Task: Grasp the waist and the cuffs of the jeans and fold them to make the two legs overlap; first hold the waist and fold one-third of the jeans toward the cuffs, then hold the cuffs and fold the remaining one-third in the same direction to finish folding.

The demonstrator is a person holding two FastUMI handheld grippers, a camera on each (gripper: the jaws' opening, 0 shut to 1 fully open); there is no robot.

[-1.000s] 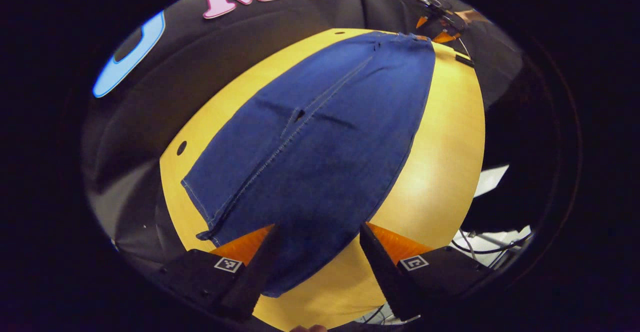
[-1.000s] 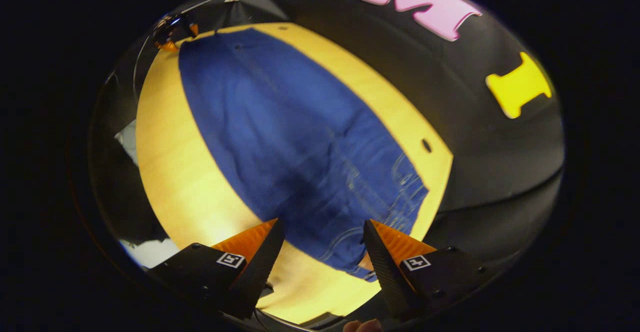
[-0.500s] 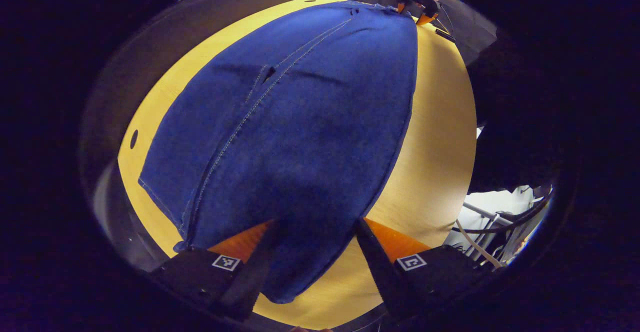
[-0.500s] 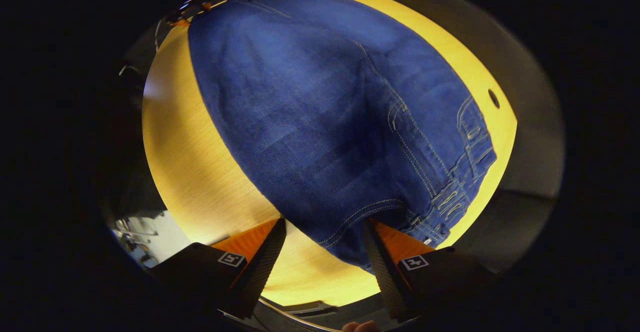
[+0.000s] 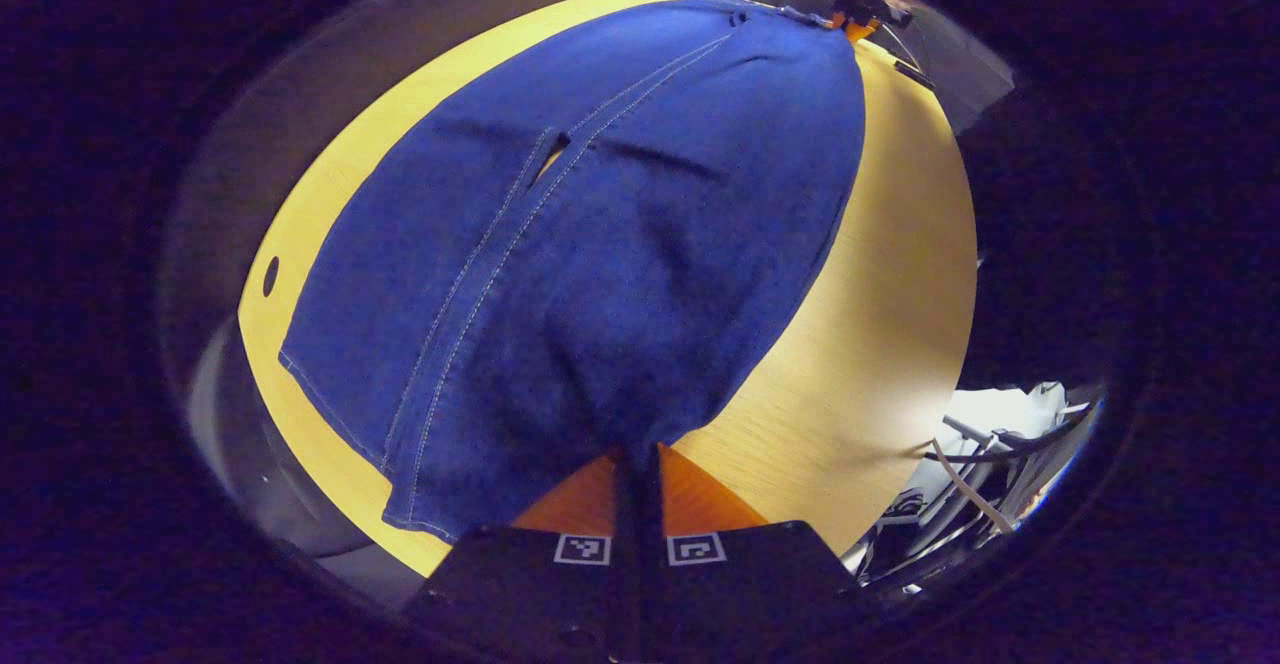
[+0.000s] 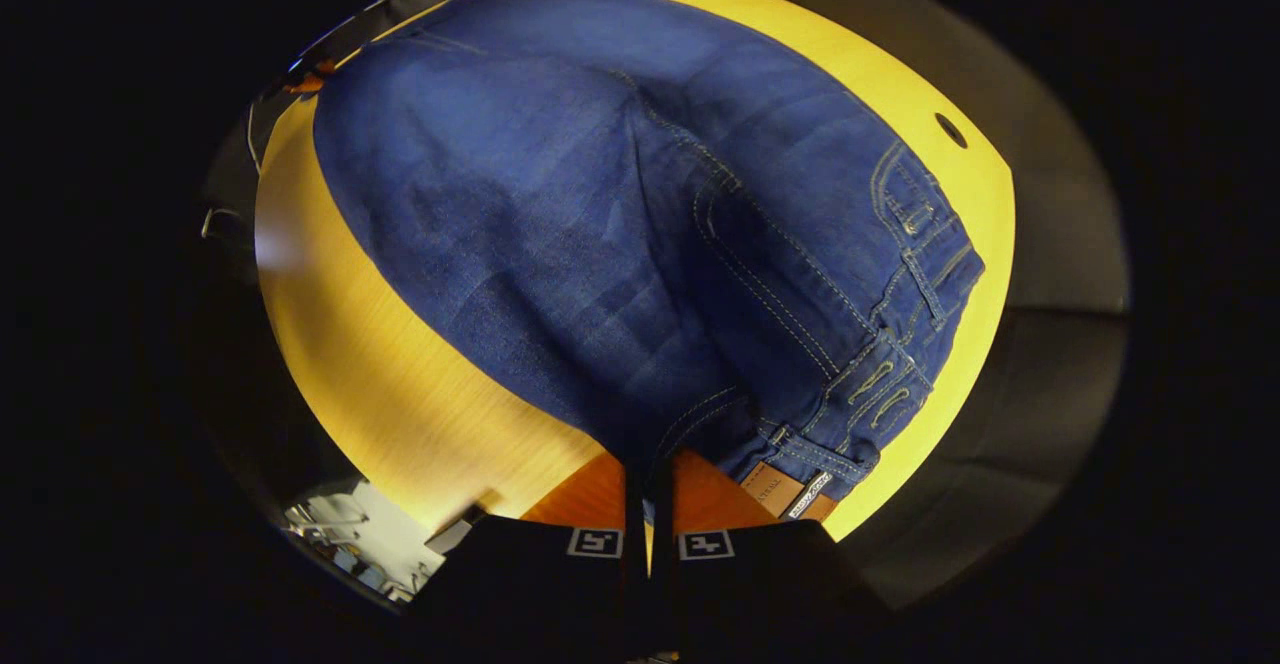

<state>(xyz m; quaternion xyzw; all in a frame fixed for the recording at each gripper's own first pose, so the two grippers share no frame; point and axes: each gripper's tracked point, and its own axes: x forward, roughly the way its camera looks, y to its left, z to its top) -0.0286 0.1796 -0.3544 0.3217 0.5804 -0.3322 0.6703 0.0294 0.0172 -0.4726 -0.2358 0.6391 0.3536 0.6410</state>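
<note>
blue jeans (image 5: 600,244) spread lengthwise on a yellow wooden table (image 5: 880,324), legs side by side. near the cuffs (image 5: 400,504), left gripper (image 5: 638,459) pinched shut on the denim edge, fingers nearly touching. at the waist (image 6: 900,324), belt loops and leather patch (image 6: 790,489) visible, right gripper (image 6: 648,469) likewise clamped on the fabric. far off in the left gripper view, the other gripper at the opposite end.

left tongs (image 5: 637,459) now pinched shut on jeans (image 5: 600,244) cuff edge, right tongs (image 6: 648,469) likewise at the waist
</note>
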